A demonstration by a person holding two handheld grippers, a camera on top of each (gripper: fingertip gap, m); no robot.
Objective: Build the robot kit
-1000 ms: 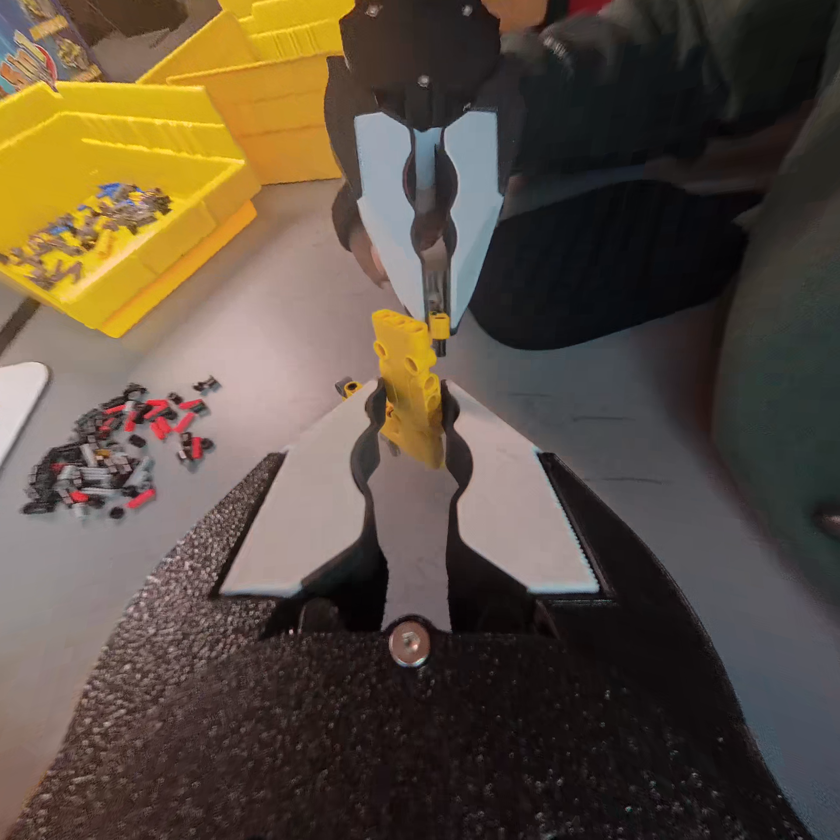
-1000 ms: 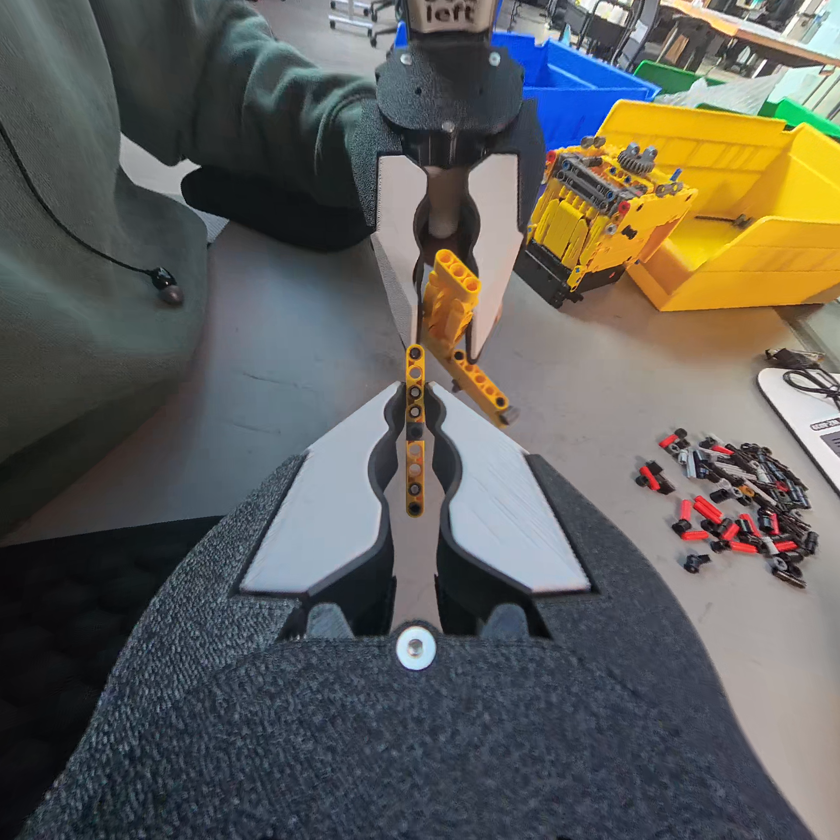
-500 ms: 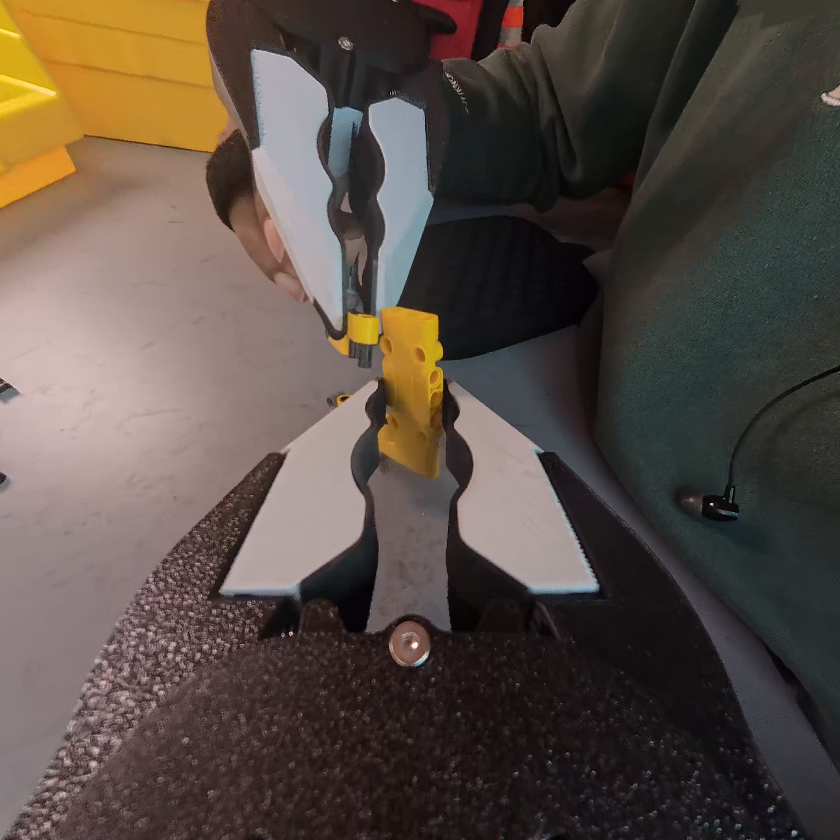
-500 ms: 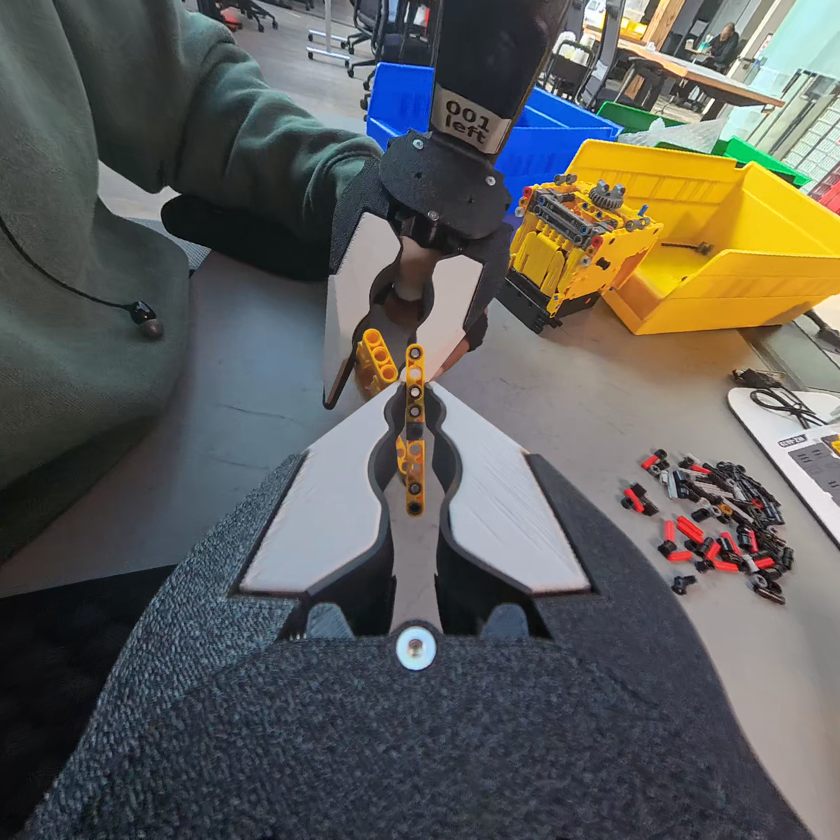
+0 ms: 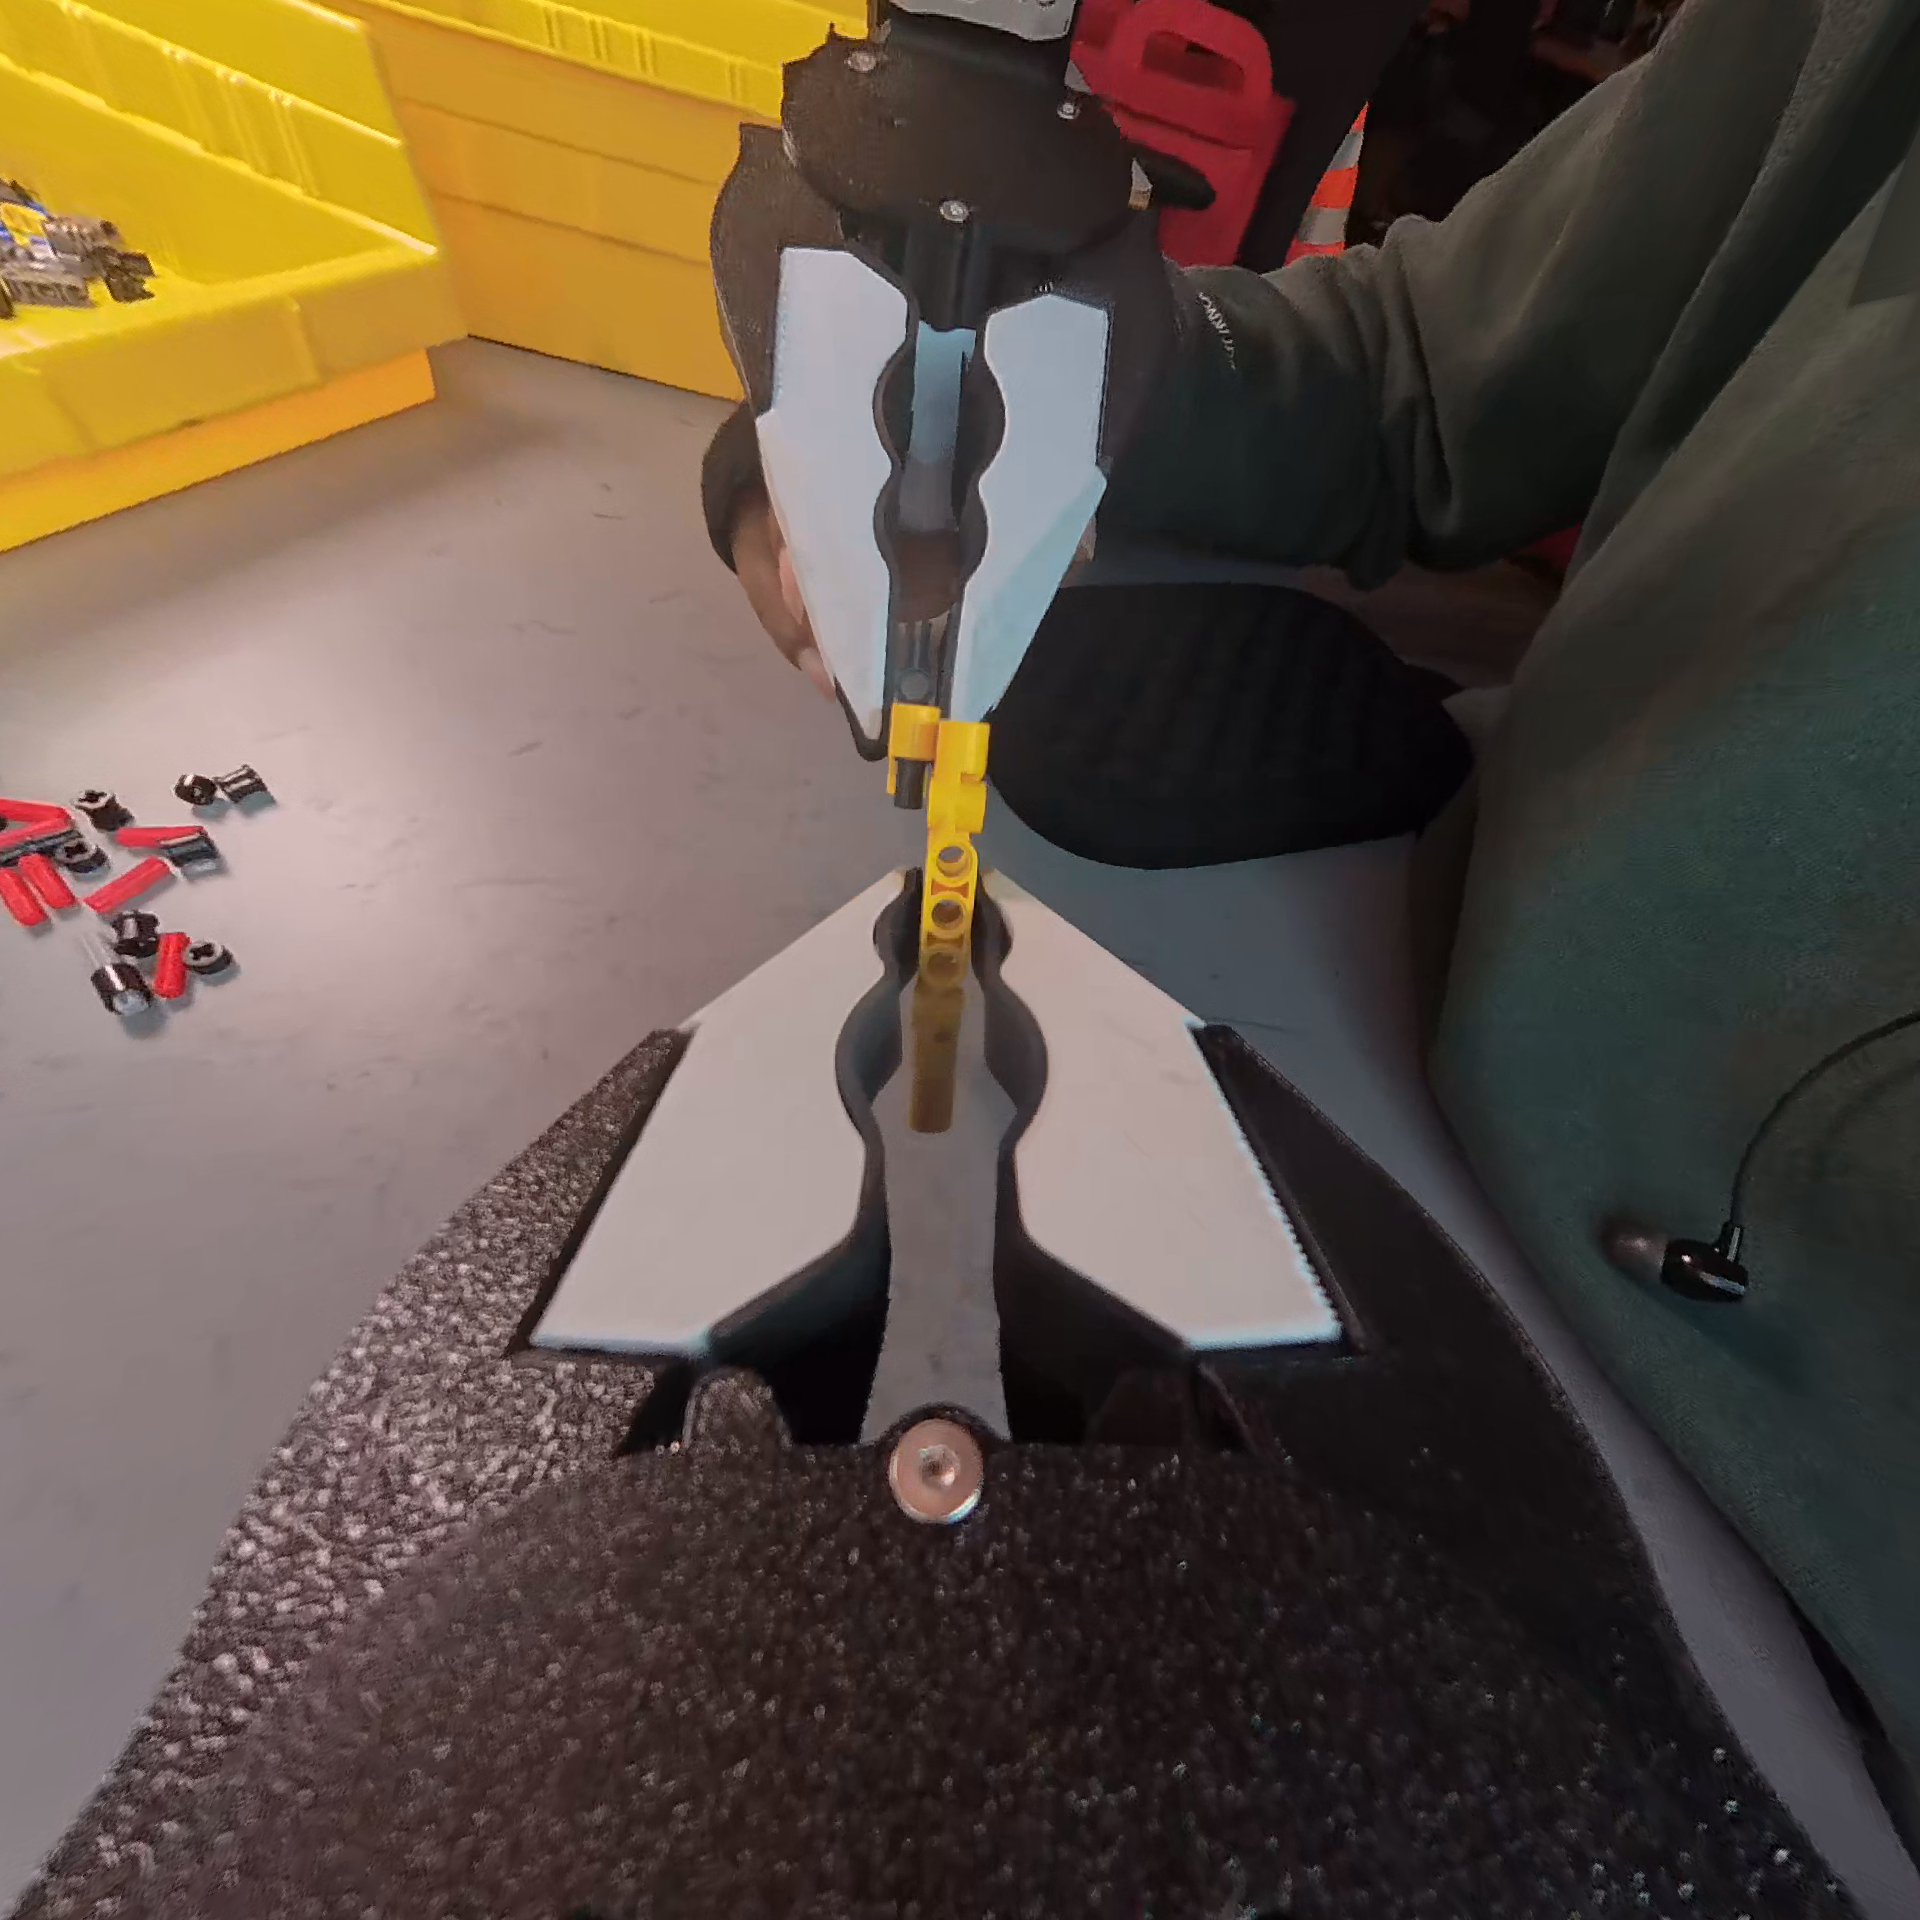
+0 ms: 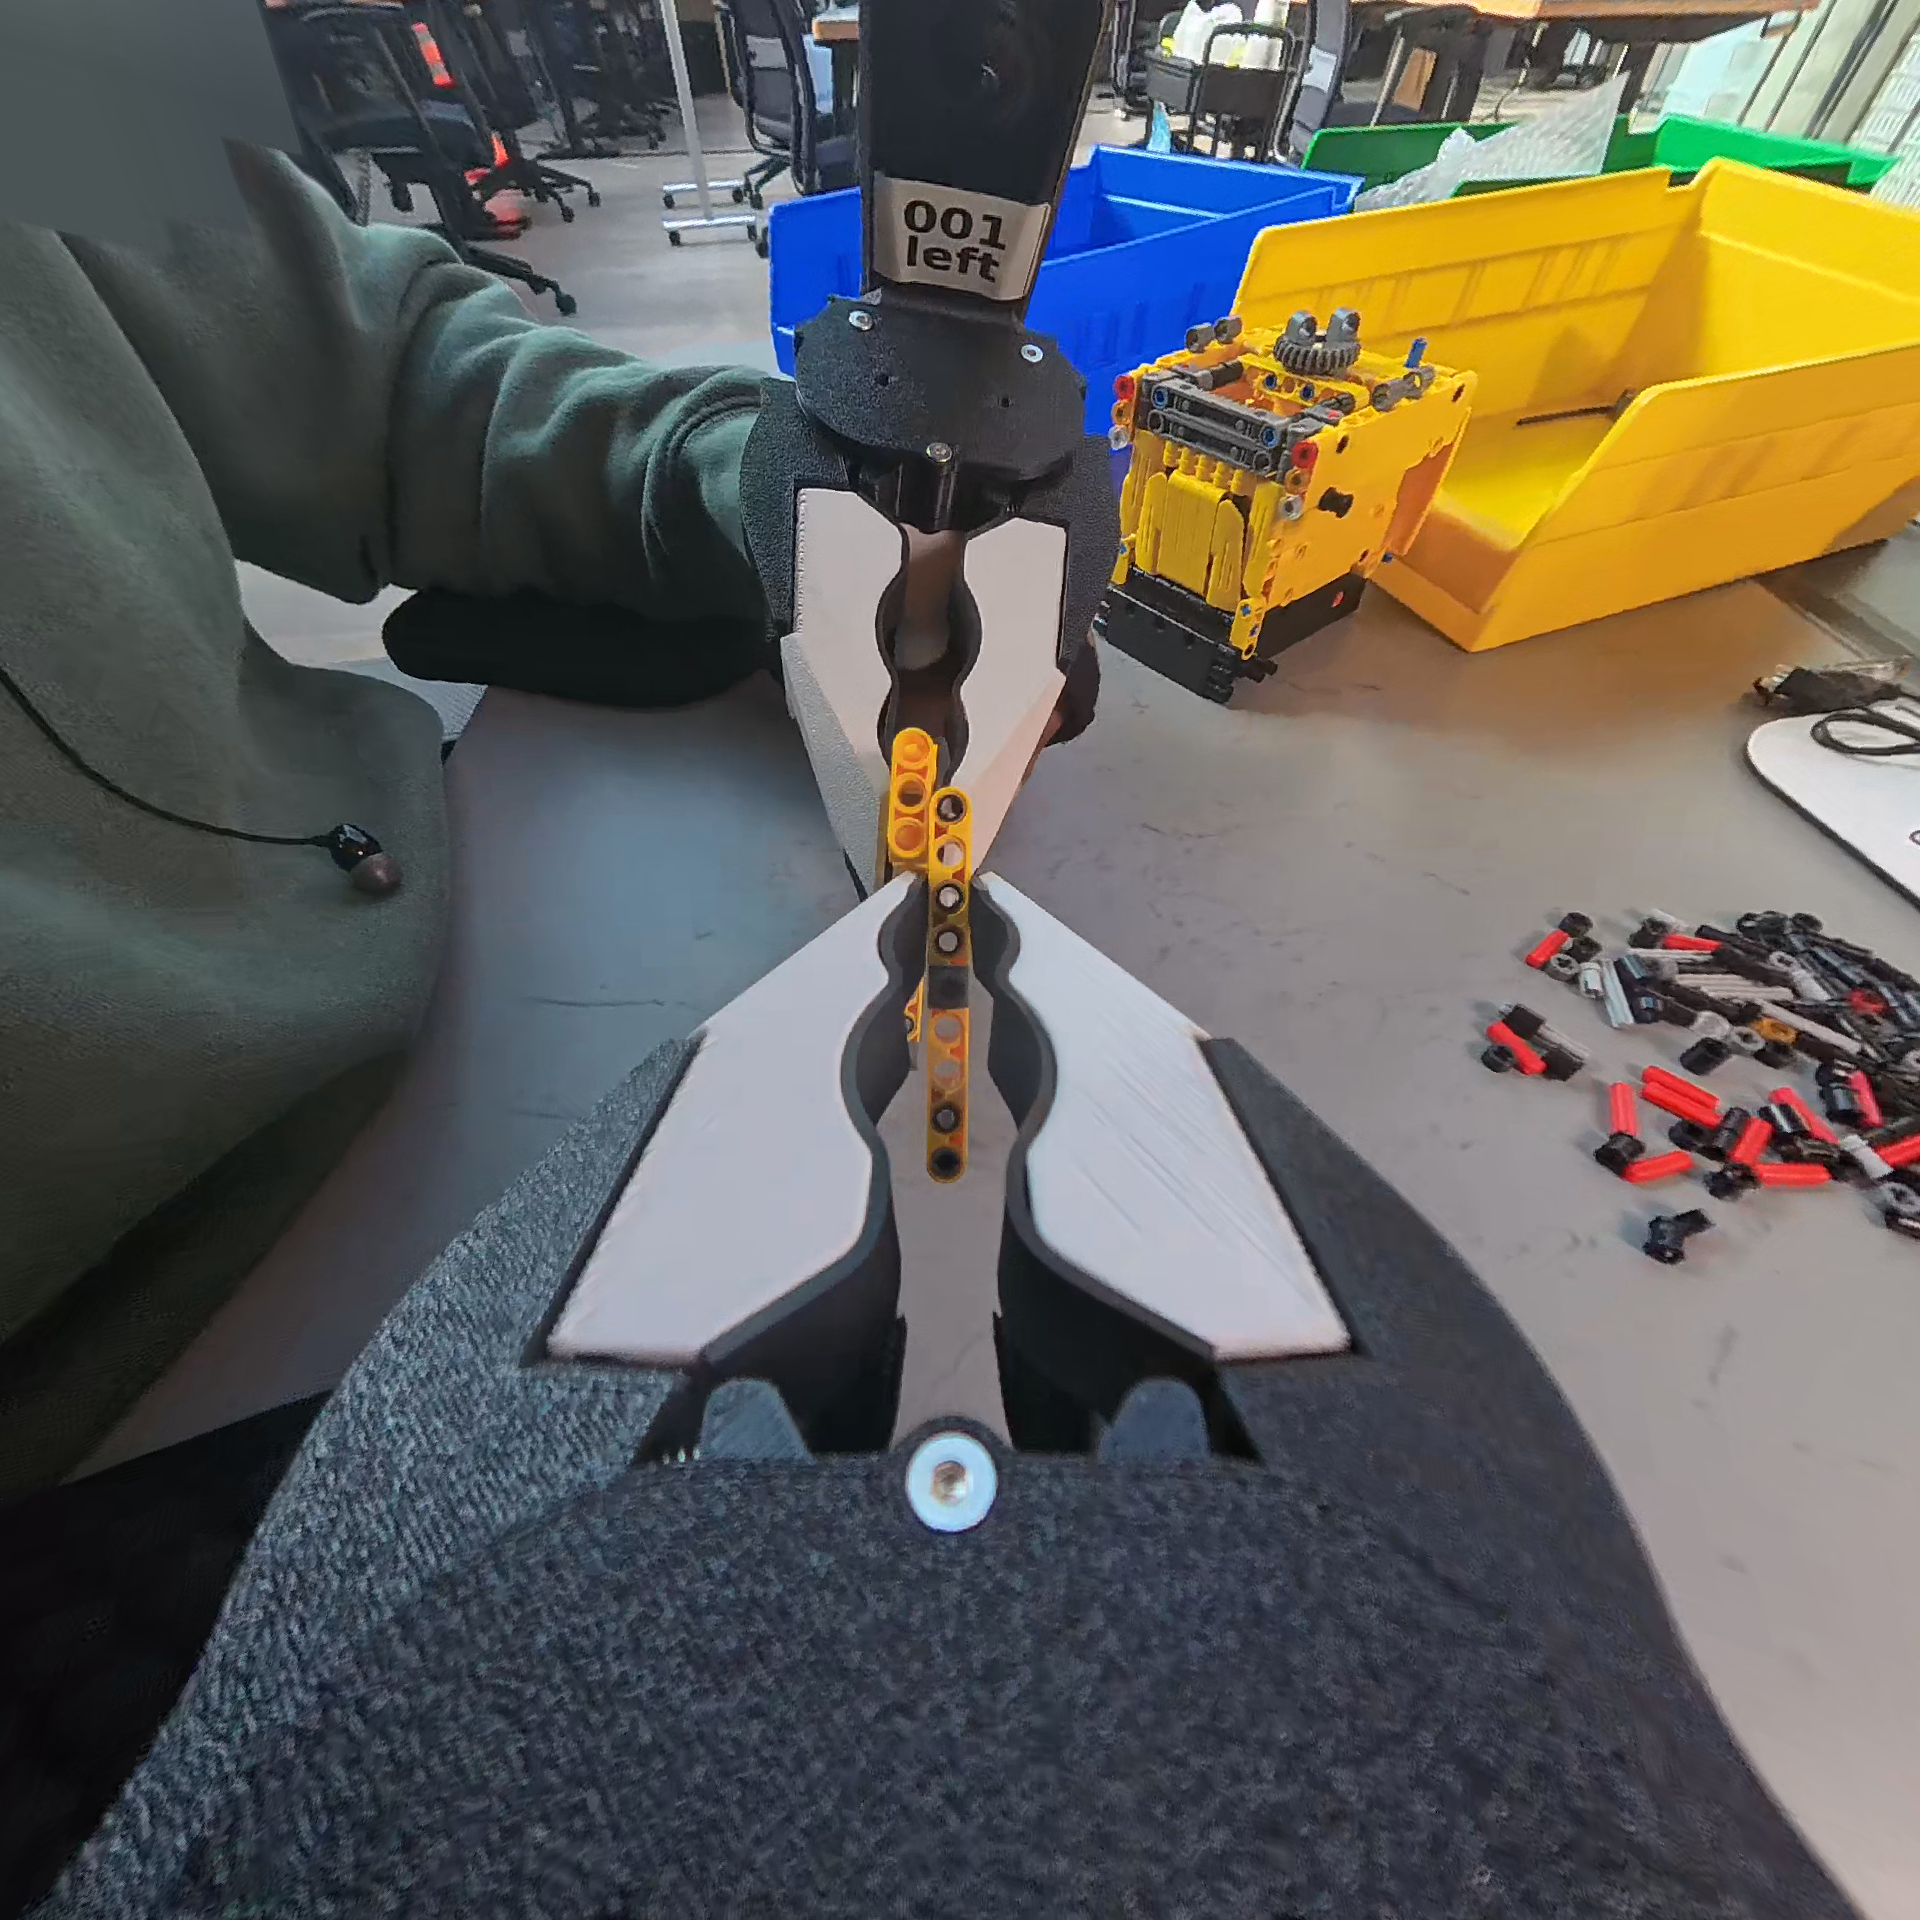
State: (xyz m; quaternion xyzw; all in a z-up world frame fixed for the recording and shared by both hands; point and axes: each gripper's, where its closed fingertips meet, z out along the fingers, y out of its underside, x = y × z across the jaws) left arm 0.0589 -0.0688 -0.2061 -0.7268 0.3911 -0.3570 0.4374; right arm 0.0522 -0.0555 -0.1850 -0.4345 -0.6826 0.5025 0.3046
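My left gripper (image 5: 940, 883) is shut on a yellow perforated block (image 5: 945, 966), seen edge-on between its tips. My right gripper (image 6: 945, 883) is shut on a thin yellow beam with holes (image 6: 948, 1039), held lengthwise between its fingers. The two grippers face each other tip to tip above the grey table (image 6: 1299, 883). In the left wrist view the right gripper (image 5: 920, 717) points down and the beam's end (image 5: 935, 753) meets the top of the block. In the right wrist view the left gripper (image 6: 925, 831) holds the block (image 6: 910, 800) just behind and left of the beam's far end.
A part-built yellow vehicle model (image 6: 1278, 499) stands before a yellow bin (image 6: 1662, 416) and a blue bin (image 6: 1174, 239). Loose red and black pins (image 6: 1745, 1060) lie right, also in the left wrist view (image 5: 114, 883). Yellow bins (image 5: 208, 312) stand far left. A green sleeve (image 6: 364, 436) lies left. Both grippers' tips are roughly 20 cm from the part-built yellow vehicle model (image 6: 1278, 499).
Both grippers stayed shut on their pieces. The left gripper swung and turned, so its block now shows edge-on. The beam's end now sits in line against the block's top.
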